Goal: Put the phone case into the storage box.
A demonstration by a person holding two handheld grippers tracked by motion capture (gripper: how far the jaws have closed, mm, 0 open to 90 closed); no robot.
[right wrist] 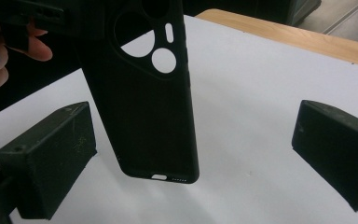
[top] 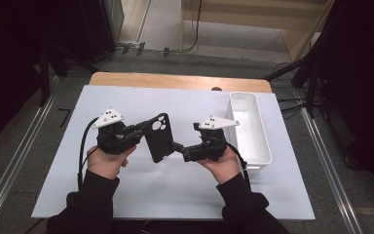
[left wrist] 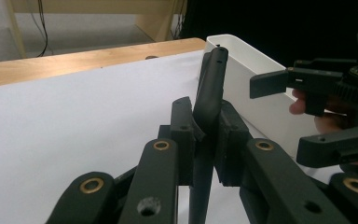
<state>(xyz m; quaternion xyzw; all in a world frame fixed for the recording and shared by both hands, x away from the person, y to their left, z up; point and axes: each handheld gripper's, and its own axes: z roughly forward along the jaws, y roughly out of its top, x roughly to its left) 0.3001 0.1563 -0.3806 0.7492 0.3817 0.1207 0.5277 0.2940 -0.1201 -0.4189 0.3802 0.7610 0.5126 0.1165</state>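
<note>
Entering from the bottom edge of the high view, two dark-sleeved forearms rise to the middle of the frame, each hand holding a black gripper topped with a grey three-cornered plate. The left gripper (top: 139, 130), just left of centre, has its jaws pressed together on the edge of a black, soft-looking phone case with round camera cut-outs (top: 158, 137), which hangs above the table, well clear of the surface. In the left gripper view the same case (left wrist: 209, 93) stands edge-on, pinched between the two black pads in the lower middle of the frame and tilting slightly to the right.

The right gripper (top: 176, 146) sits just right of centre in the high view, pointing left towards the lower end of the case. Its jaws are spread wide: in the right gripper view one pad sits at the lower left and the other at the far right, with the case (right wrist: 142, 93) hanging between them nearer the left pad; whether that pad touches it cannot be told. The case's charging-port slot faces down and its camera holes sit at the top of the frame.

Under both grippers lies a white sheet covering the table (top: 141, 190). Farther right, a long white rectangular plastic bin (top: 263, 146) rests on the sheet. Beyond the sheet, a strip of light wooden tabletop (top: 175, 80) runs across the upper middle.
</note>
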